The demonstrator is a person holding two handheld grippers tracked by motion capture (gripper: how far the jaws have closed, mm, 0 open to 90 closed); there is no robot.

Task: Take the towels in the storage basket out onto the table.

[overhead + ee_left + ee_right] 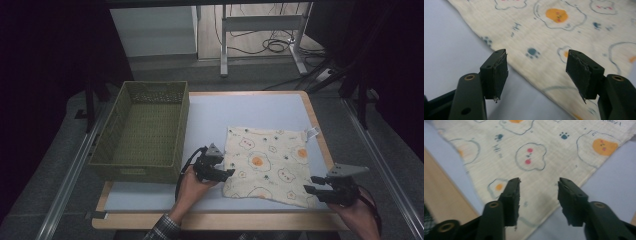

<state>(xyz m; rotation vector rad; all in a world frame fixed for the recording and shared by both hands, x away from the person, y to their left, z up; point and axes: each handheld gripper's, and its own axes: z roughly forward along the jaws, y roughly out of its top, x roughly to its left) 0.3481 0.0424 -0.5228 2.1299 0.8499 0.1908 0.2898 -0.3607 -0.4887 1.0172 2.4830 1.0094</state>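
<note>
A cream cloth point(270, 162) printed with fried eggs, bears and paw prints lies flat on the pale blue mat. My left gripper point(226, 173) is open at the cloth's near left edge, its jaws straddling the hem point(524, 72). My right gripper point(312, 184) is open over the cloth's near right corner point(534, 202), with nothing between its jaws. A small white loop tag point(312, 132) sticks out at the cloth's far right corner.
A green woven basket point(111, 150), empty, stands on the left part of the table beside the cloth. The wooden table edge point(210, 220) runs along the front and right. Table legs and cables lie on the floor beyond.
</note>
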